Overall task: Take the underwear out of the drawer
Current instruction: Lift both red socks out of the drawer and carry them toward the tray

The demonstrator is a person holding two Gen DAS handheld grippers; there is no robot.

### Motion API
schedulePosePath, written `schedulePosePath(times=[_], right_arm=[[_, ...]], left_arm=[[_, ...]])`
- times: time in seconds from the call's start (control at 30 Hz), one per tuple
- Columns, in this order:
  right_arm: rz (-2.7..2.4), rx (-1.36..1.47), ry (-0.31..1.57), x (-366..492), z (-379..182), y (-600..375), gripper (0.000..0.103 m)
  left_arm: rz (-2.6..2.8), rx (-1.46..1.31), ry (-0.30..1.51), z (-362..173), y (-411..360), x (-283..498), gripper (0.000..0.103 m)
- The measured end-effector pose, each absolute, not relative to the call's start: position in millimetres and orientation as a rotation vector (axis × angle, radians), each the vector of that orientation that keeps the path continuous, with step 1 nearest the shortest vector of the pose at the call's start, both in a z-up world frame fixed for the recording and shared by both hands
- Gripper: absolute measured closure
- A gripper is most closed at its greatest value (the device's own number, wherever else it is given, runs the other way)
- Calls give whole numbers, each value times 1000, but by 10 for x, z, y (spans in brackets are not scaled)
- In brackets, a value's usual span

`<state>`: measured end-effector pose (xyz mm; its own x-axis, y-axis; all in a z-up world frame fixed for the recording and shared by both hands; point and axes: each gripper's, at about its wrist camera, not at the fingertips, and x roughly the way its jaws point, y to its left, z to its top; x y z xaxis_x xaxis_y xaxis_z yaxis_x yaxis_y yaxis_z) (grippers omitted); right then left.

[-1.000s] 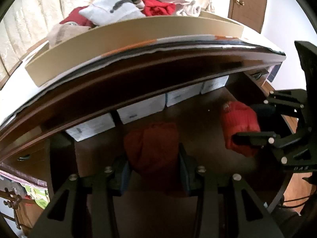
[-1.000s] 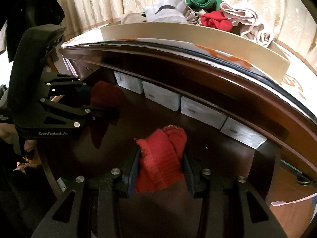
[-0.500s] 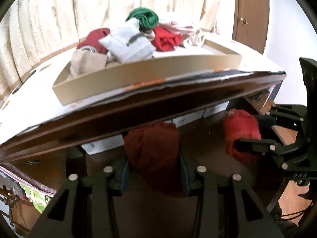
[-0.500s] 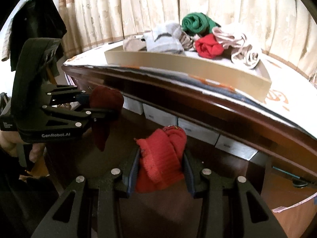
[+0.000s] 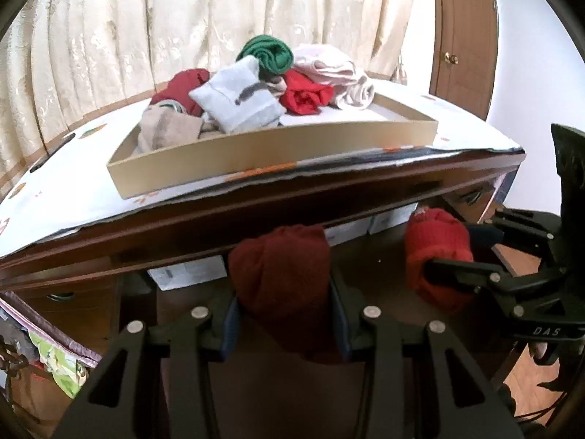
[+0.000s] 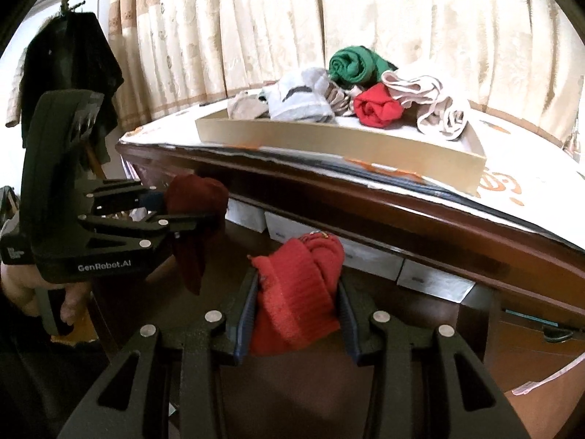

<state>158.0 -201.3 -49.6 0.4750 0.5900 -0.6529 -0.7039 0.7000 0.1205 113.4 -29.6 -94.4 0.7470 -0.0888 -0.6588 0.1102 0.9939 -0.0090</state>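
My left gripper (image 5: 285, 314) is shut on a rolled dark red piece of underwear (image 5: 281, 278), held above the open dark wooden drawer (image 5: 256, 384). My right gripper (image 6: 296, 314) is shut on a bright red rolled piece (image 6: 299, 296), also over the drawer. Each gripper shows in the other's view: the right gripper (image 5: 427, 267) with the bright red roll (image 5: 437, 252) at the right, the left gripper (image 6: 204, 205) with the dark red roll (image 6: 197, 197) at the left. On the desk top a tan tray (image 5: 278, 153) holds several rolled garments.
White boxes (image 6: 369, 256) line the back of the drawer under the desk edge (image 5: 256, 205). Cream curtains (image 6: 365, 18) hang behind the desk. A dark coat (image 6: 69, 69) hangs at the left, a wooden door (image 5: 464, 33) stands at the right. A hand (image 6: 22, 285) holds the left gripper.
Both grippers have risen and tilted up with their rolls still gripped. The desk top and the tray's contents have come fully into view; the drawer's inside shows less.
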Motion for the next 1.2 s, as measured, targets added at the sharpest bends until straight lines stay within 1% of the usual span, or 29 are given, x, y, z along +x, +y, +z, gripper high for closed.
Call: schedulePosePath(times=[0.3, 0.9, 1.2], right_arm=[[779, -151, 671, 1557, -363, -2092, 60], [771, -127, 559, 1487, -123, -2152, 60], [771, -119, 535, 1493, -50, -2147, 60]], left_arm=[[-80, 8, 629, -784, -253, 1042, 62], [-61, -11, 529, -620, -212, 982, 62], [-57, -9, 489, -521, -204, 972, 62]])
